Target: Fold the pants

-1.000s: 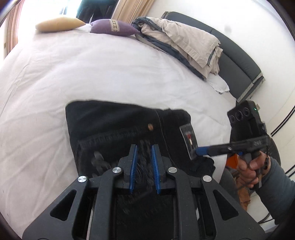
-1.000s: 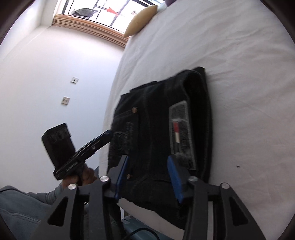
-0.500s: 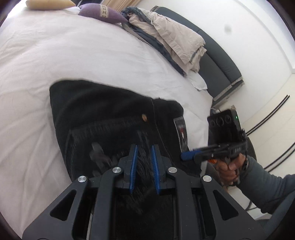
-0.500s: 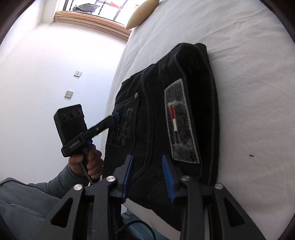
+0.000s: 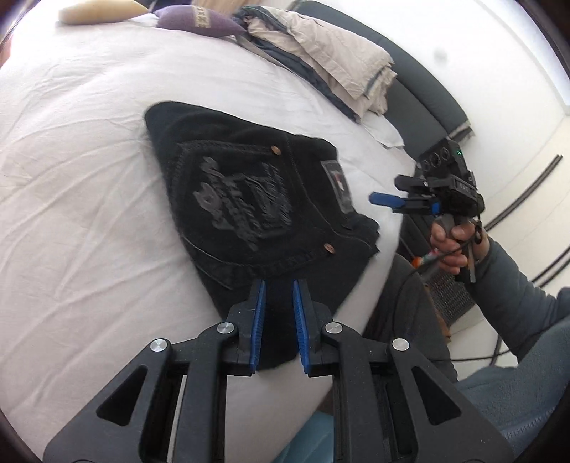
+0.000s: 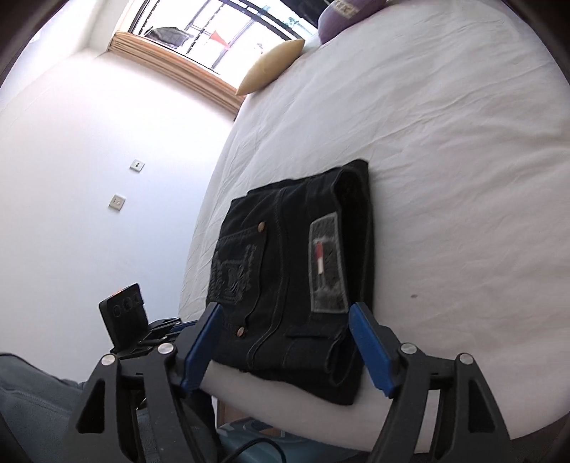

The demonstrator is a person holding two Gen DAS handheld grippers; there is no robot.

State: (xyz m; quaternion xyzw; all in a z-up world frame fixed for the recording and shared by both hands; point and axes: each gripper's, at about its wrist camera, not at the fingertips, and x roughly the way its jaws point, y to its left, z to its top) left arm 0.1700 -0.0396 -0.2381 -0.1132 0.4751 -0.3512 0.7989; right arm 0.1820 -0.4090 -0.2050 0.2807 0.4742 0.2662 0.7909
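Observation:
The black pants (image 5: 249,199) lie folded into a flat packet on the white bed sheet (image 5: 89,178), near the bed's front edge, back pocket and grey waist label facing up. My left gripper (image 5: 279,285) hovers over their near edge, its blue pads nearly together with no cloth caught between them. My right gripper (image 5: 392,194), held in a hand (image 5: 452,242), floats just off the bed's right edge, clear of the pants. In the right wrist view its jaws (image 6: 285,310) are opening wide; the pants (image 6: 285,277) show between the fingers, and the pads do not touch them.
A yellow pillow (image 5: 96,12) and a purple pillow (image 5: 199,23) sit at the far end of the bed. A heap of beige and grey clothes (image 5: 331,60) lies at the back right beside a dark padded frame (image 5: 420,103). A white wall (image 6: 89,160) runs along the bed's left side.
My left gripper has drawn back from the pocket area to the pants' near edge. The right gripper has pulled off the pants and its jaws have spread wider.

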